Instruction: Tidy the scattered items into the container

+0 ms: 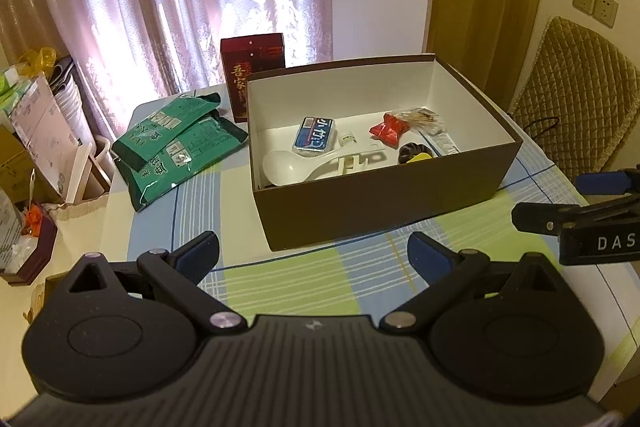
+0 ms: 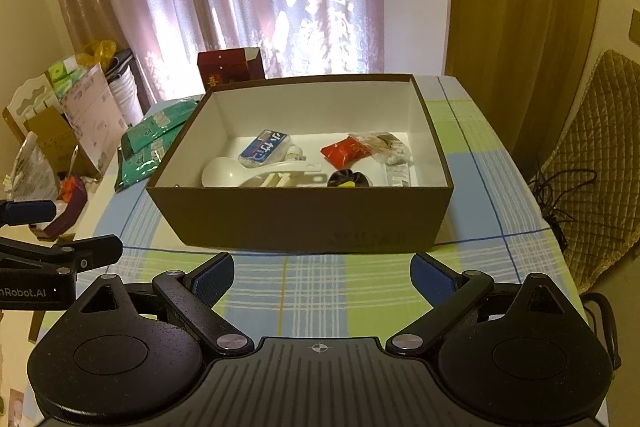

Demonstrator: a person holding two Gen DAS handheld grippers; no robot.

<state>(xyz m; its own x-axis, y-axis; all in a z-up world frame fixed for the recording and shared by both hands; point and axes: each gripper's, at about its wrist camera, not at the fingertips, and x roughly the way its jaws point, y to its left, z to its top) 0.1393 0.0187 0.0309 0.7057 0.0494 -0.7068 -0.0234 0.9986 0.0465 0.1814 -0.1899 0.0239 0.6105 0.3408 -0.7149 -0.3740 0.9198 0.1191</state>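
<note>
A brown cardboard box with a white inside stands on the checked tablecloth. Inside lie a white spoon, a blue tissue pack, a red sachet, a small white bottle and a dark round item. My left gripper is open and empty in front of the box. My right gripper is open too, empty, near the box's front wall. It also shows at the right edge of the left wrist view.
Green packets lie on the table left of the box. A dark red carton stands behind it. A padded chair stands to the right. Boxes and clutter fill the floor on the left, before curtains.
</note>
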